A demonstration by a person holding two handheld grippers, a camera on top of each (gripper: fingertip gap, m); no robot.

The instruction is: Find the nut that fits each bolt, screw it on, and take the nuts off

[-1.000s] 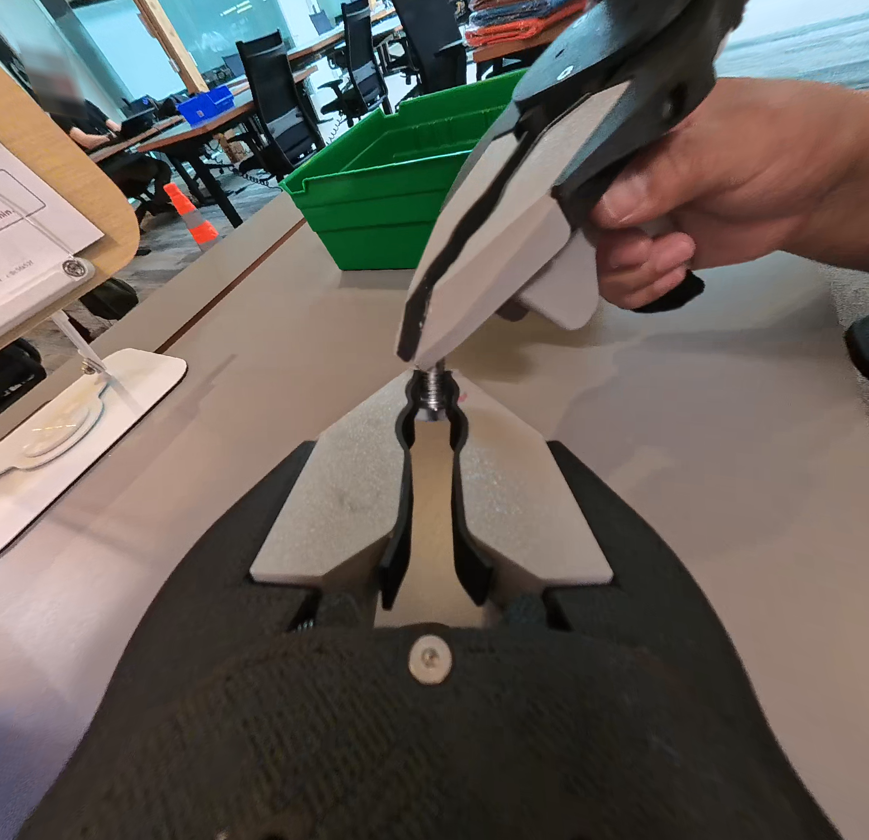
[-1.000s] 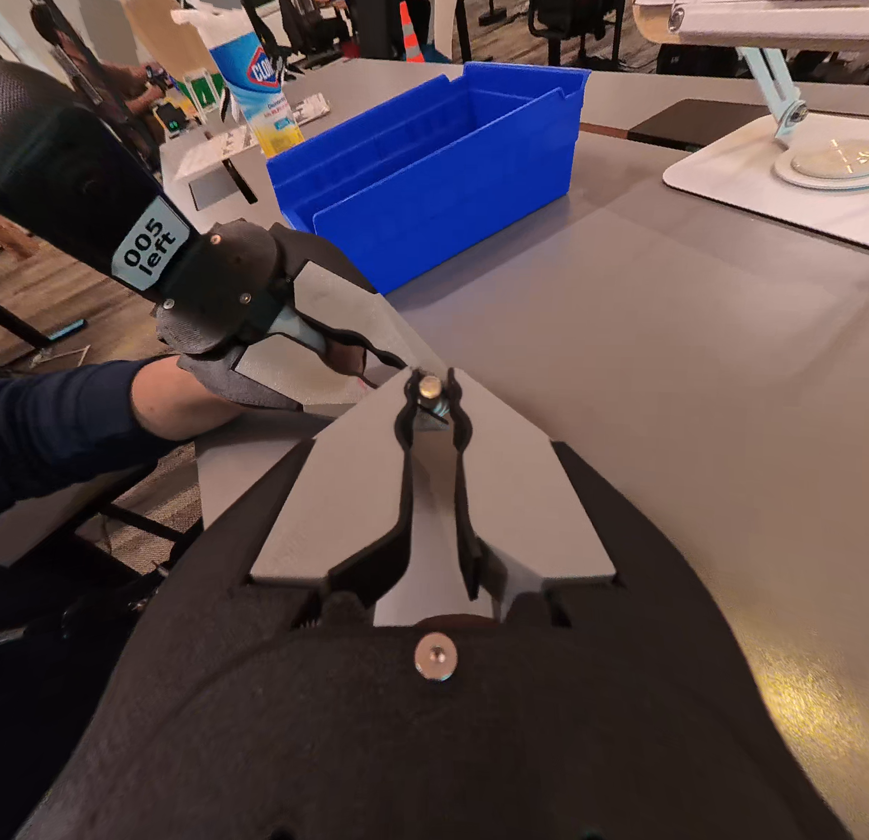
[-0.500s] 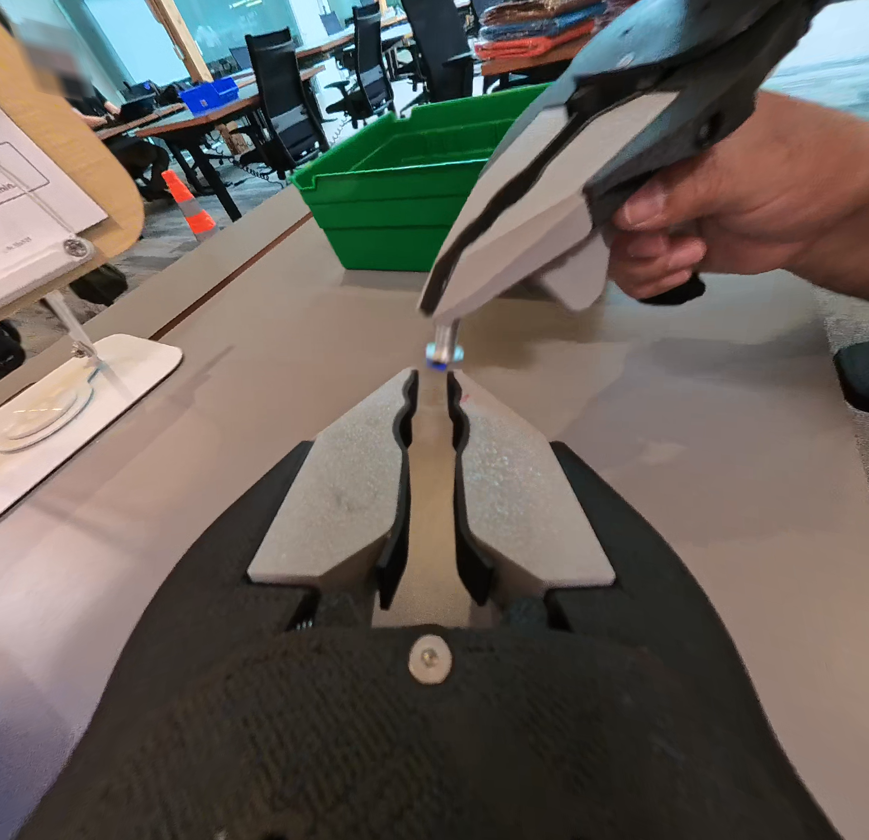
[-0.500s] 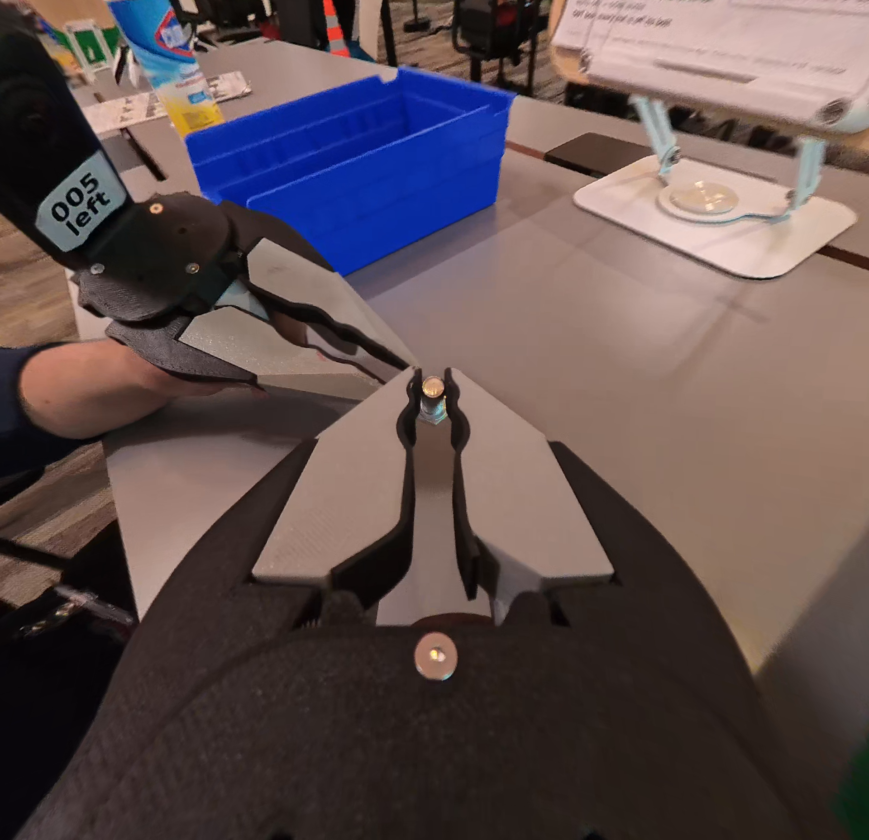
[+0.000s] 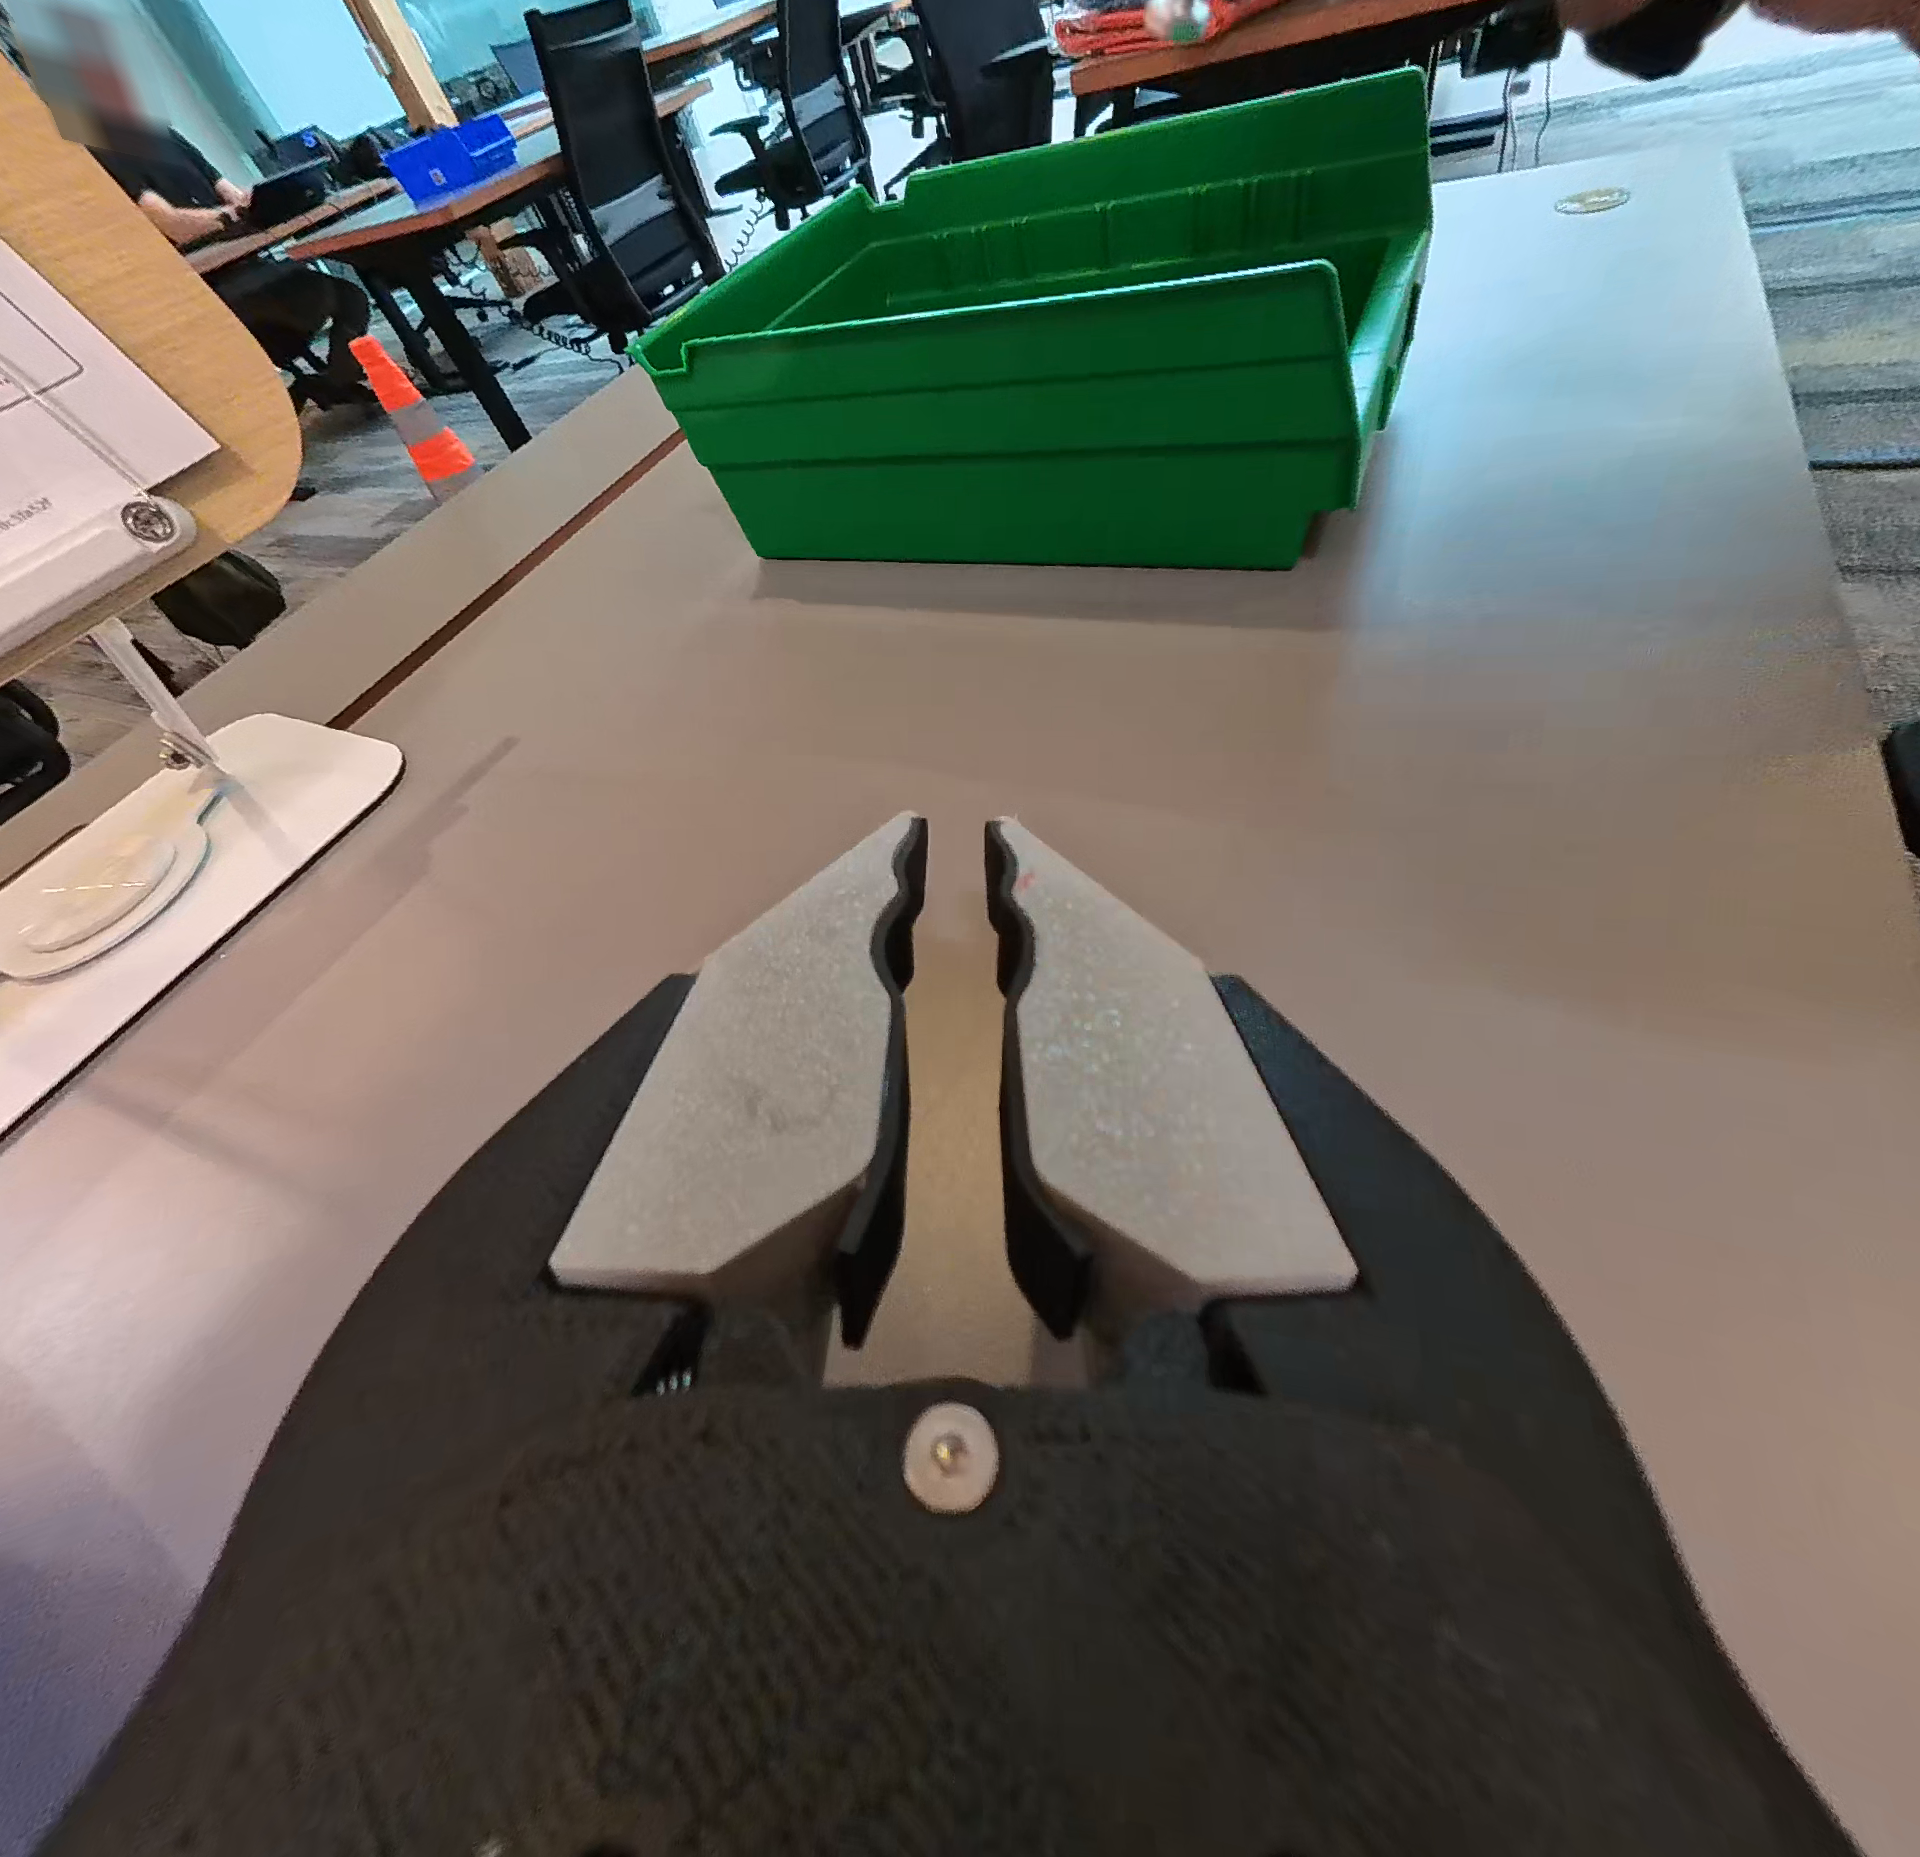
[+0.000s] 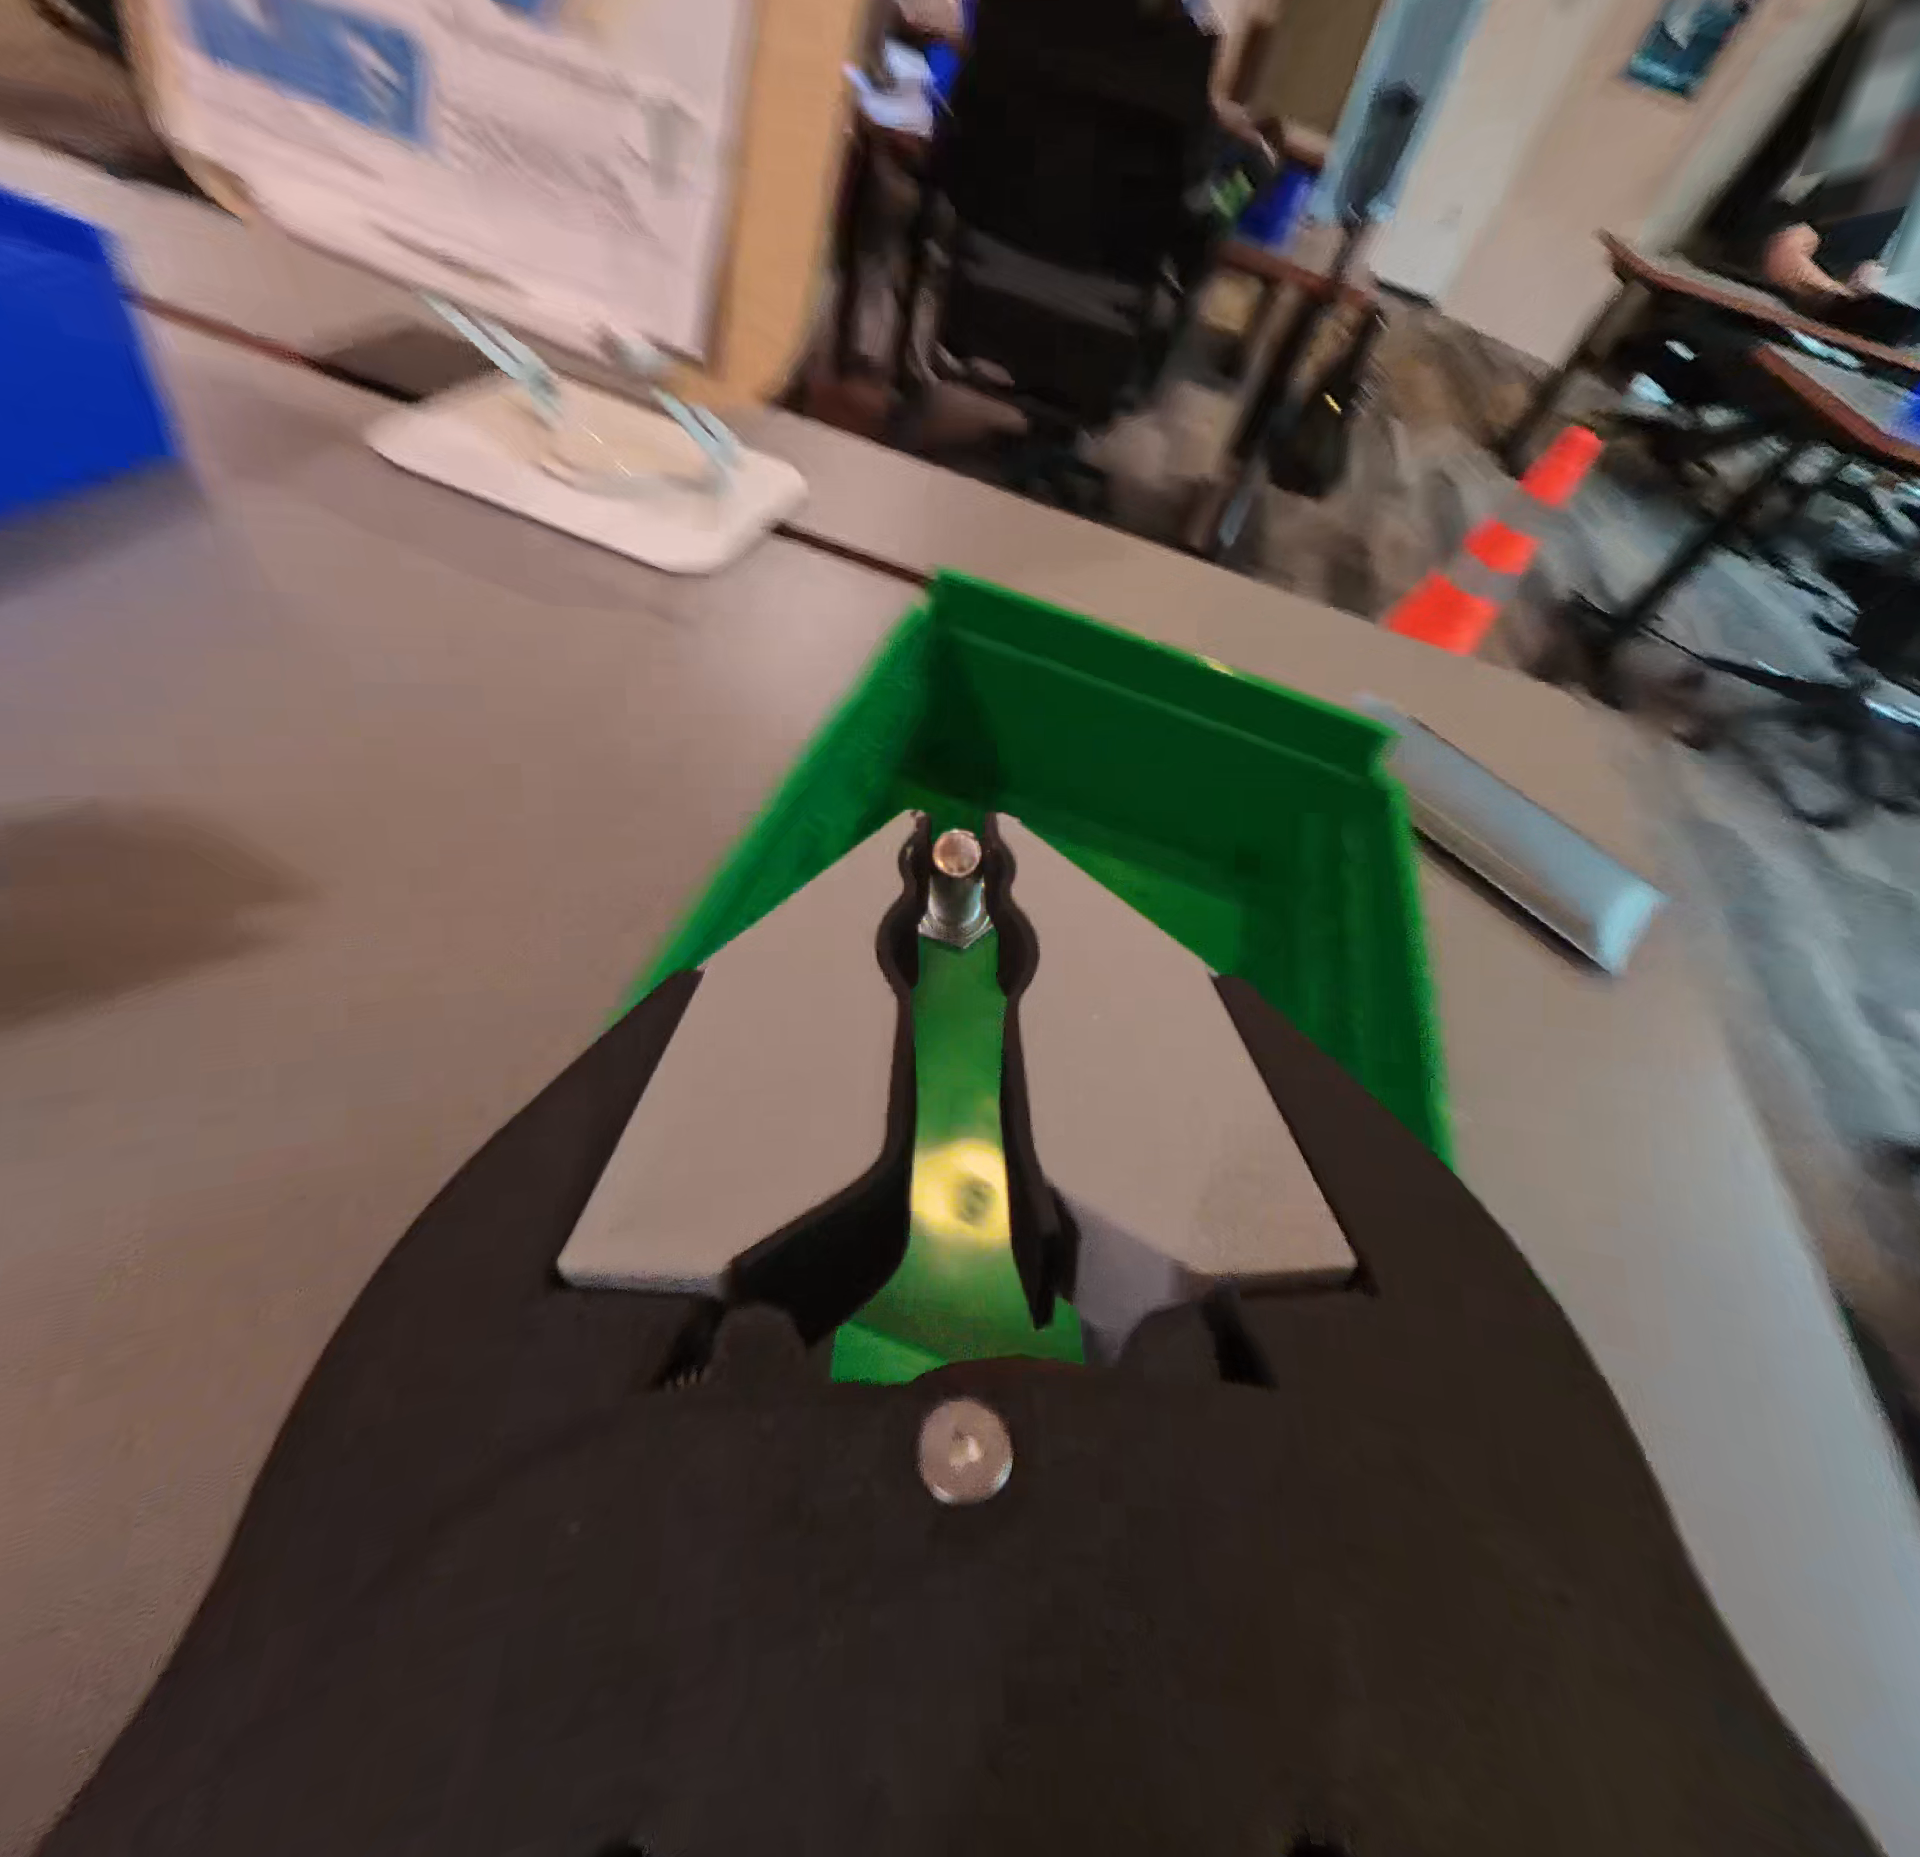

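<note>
A shiny metal bolt [image 6: 954, 888] is seen; the green bin [image 5: 1039, 436] looks glossy plastic, the table [image 5: 1455, 872] smooth and matt, the fingers [image 5: 769, 1069] grainy.

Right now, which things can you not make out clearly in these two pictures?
- Green bin floor: hidden by its front wall in the left wrist view, by the right gripper in the right wrist view.
- Bolt: whether a nut remains on it, too small.
- Board on stand: motion-blurred, right wrist view.
</note>
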